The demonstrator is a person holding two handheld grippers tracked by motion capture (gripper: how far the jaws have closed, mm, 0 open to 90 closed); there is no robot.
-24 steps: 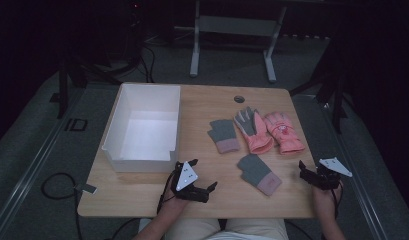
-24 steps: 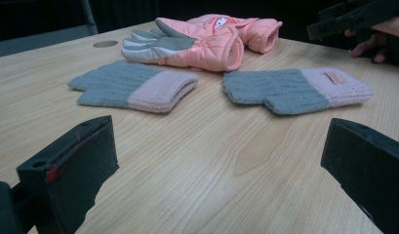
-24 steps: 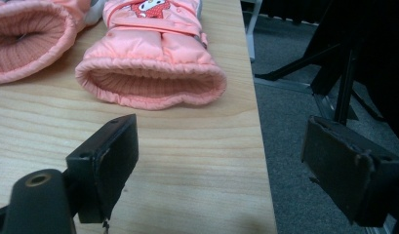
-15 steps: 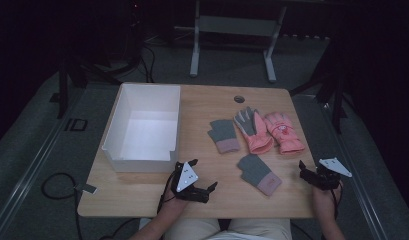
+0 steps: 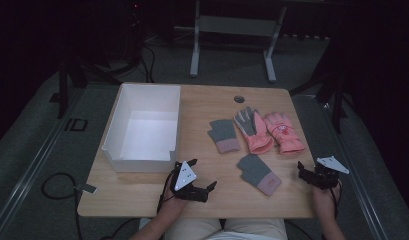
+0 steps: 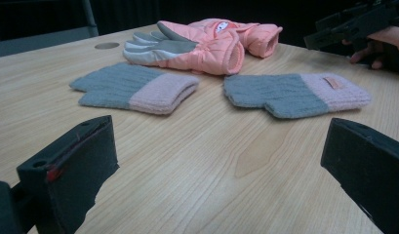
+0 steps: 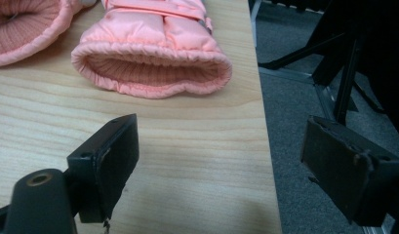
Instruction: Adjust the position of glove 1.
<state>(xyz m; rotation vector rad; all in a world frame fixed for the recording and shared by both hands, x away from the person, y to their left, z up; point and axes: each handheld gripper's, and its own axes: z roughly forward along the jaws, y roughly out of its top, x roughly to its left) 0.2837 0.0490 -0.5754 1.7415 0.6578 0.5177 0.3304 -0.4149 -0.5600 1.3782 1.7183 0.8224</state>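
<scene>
Two grey knit gloves with pink cuffs lie on the wooden table, one point(image 5: 224, 135) mid-table and one point(image 5: 259, 173) nearer the front. Beside them are two pink ski gloves, one point(image 5: 253, 131) palm up with a grey palm, the other point(image 5: 284, 132) to its right. My left gripper point(image 5: 203, 173) rests open at the front, left of the near knit glove point(image 6: 294, 92), with nothing between its jaws. My right gripper point(image 5: 302, 172) is open at the table's right front edge, its jaws pointing at the cuff of a pink glove point(image 7: 153, 63) and holding nothing.
A white open box point(image 5: 123, 125) stands at the table's left, just beyond my left gripper. There is a round cable hole point(image 5: 239, 99) at the back. The table's right edge point(image 7: 263, 146) runs between my right jaws, with grey floor and stand legs point(image 7: 343, 68) beyond.
</scene>
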